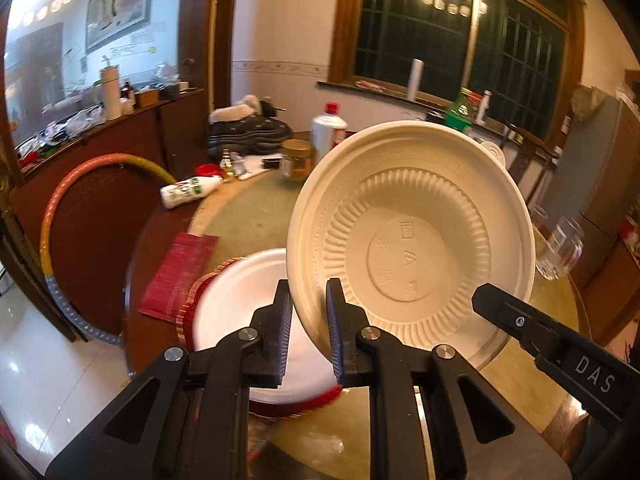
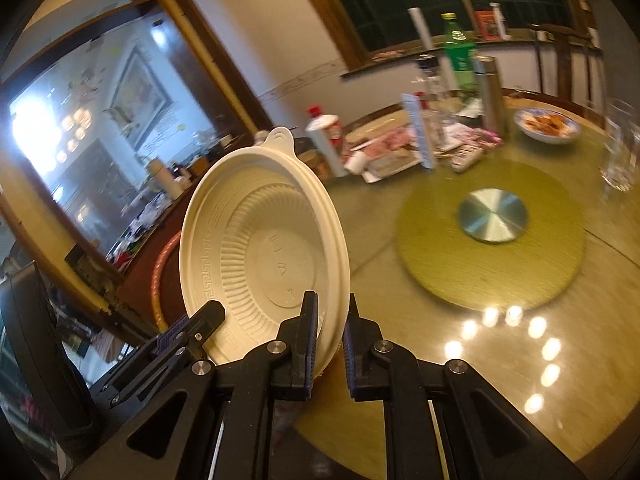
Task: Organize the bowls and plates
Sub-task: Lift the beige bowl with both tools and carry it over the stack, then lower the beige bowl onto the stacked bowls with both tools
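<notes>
- Overhead-ish, both wrist views: cream ribbed plastic bowl with a tab on its rim (image 1: 412, 236) held off the bench (image 1: 256, 208), tilted on edge, underside toward the left camera.
- Left claw (image 1: 308, 320) clenched on the bowl's lower rim; blue-ribbed pads either side of the rim.
- Right claw (image 2: 330, 340) also straddles the rim of the same bowl (image 2: 264, 256); left pad looks to touch, right pad shows a slight gap, so cannot tell if it grips.
- Below the bowl: white round plate (image 1: 240, 304) resting on a red plate with a scalloped gold edge (image 1: 192, 304), near the bench's edge.
- Just beside those plates: red woven mat (image 1: 176, 272).
- Farther back: white bottle with red cap (image 1: 328, 128), amber jar (image 1: 296, 158), small white bottle lying on its side (image 1: 190, 191).
- Right of the bowl: clear drinking glass (image 1: 560, 248).
- Right view: round green turntable with a metal hub (image 2: 492, 216), blue-rimmed dish of food (image 2: 546, 124), green bottle (image 2: 460, 56), all well apart from the bowl.
</notes>
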`<state>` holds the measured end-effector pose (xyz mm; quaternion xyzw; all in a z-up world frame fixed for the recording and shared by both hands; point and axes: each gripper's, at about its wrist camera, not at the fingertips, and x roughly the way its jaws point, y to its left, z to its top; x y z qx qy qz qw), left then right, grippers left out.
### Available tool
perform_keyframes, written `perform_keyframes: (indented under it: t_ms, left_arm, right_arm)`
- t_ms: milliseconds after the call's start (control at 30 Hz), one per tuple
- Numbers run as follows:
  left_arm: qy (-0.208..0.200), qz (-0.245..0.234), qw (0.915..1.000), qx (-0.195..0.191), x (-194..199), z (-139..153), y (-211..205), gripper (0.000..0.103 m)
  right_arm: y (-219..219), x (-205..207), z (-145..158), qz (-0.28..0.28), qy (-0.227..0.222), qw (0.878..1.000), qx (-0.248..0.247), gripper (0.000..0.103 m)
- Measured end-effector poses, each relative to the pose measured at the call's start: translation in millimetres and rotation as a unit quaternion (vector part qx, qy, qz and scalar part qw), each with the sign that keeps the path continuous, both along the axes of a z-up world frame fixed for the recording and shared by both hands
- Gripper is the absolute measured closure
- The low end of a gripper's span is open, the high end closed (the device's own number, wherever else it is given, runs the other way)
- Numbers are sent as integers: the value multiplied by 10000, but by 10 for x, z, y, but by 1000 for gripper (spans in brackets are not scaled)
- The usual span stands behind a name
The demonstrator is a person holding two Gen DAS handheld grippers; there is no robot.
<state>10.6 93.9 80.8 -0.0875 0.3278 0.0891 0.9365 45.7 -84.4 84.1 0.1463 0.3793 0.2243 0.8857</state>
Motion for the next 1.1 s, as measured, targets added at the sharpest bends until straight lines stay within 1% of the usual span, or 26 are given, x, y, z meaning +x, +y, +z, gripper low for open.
perform_keyframes:
  t_ms: [133, 233, 367, 433, 533, 667, 800, 1100]
  left_arm:
    - [65, 158, 9999, 7, 11, 9, 245, 88]
    - [202, 240, 9995, -87, 40, -50, 418, 88]
    - [479, 268, 9982, -229, 88, -187, 564, 88]
    - [663, 241, 9968, -372, 127, -291, 628, 88]
    - [878, 203, 9945, -533, 171, -406, 684, 88]
    - [1027, 164, 9931, -549, 182, -484, 690, 88]
    - [1182, 90, 9906, -678, 207, -554, 716, 87]
    - [1281, 6, 9896, -660, 163, -568, 752, 87]
  right_arm:
    - [322, 86, 57, 332, 64, 9994, -33, 92]
    - [507, 165, 46, 504, 147, 9986, -111, 92]
    - [697, 251, -82, 680, 347, 9968, -233, 92]
    - [760, 285, -168, 729, 480, 9958, -278, 91]
    - [807, 340, -287, 774, 652, 9942, -353, 91]
    - [835, 385, -385, 784, 797, 9928, -439, 91]
    - [841, 416, -437, 797, 919, 9913, -494, 91]
    - [858, 417, -491, 917, 1113, 9885, -456, 90]
